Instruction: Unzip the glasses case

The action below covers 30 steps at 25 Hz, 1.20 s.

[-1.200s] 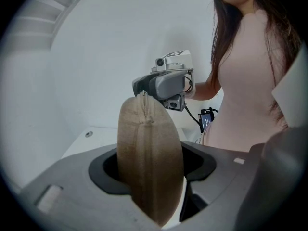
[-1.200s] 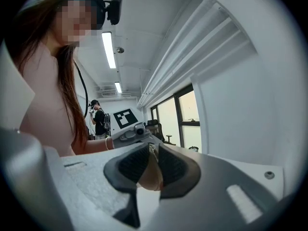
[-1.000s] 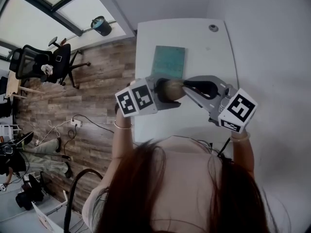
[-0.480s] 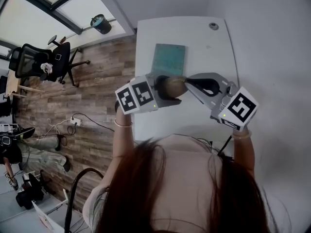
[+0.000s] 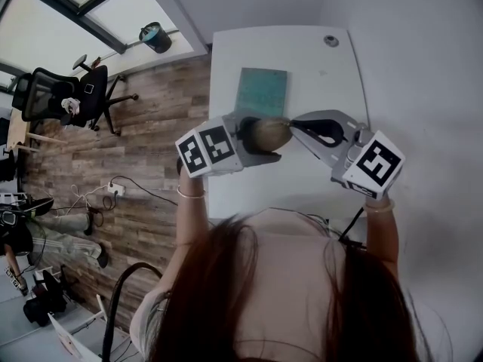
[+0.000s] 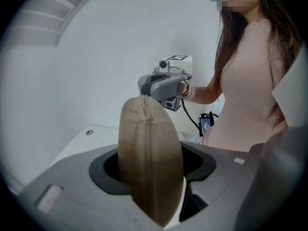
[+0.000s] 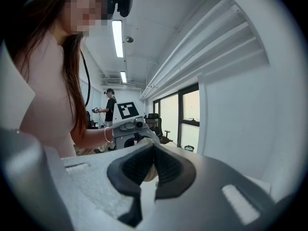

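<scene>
The right tongs (image 7: 153,165) have slid a little toward the right edge of the worktop (image 5: 317,66). The glasses case (image 6: 150,143) has hardly moved. The left tongs (image 6: 151,177) are pinching the case around its middle. The right tongs are pressed together, with their tips right at one end of the case. The case is tan and shaped like an egg. Its zip (image 6: 143,129) runs down the middle and looks closed on the side we can see. The case is up in the air over the middle of the worktop. A green mat (image 5: 262,93) lies flat just past it, toward the far edge.
</scene>
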### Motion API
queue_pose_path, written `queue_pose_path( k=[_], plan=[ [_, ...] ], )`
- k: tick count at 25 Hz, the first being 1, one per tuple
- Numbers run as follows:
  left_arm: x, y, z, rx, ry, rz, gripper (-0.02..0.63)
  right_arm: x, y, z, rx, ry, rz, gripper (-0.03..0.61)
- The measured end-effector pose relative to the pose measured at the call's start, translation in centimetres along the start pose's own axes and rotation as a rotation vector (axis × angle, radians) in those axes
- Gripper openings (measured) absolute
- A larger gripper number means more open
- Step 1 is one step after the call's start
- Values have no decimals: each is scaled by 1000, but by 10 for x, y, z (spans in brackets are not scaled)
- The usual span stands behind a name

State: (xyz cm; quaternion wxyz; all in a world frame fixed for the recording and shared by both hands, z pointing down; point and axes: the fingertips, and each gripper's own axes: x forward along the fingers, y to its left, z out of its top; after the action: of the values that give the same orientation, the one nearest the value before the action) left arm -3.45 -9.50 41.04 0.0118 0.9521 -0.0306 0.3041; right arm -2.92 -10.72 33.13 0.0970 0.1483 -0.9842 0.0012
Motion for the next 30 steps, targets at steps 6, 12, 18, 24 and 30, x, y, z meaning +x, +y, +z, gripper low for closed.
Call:
queue_pose_path(
  k=[6, 12, 18, 24, 30],
  plan=[
    [-4, -2, 3, -20, -58, -7, 293, -1, -1, -1, 13, 1, 12, 5],
    [-10, -3, 8, -43, -127, -22, 293, -2, -2, -2, 32, -7, 22, 5],
    [-14, -5, 11, -73, -158, -43, 293, -3, -3, -2, 39, -6, 26, 5],
    [-21, -5, 18, -100, -244, -70, 293, -4, -4, -2, 53, -16, 23, 5],
    [-21, -4, 19, -120, -281, -80, 293, -4, -5, -4, 64, -26, 19, 5]
  ],
)
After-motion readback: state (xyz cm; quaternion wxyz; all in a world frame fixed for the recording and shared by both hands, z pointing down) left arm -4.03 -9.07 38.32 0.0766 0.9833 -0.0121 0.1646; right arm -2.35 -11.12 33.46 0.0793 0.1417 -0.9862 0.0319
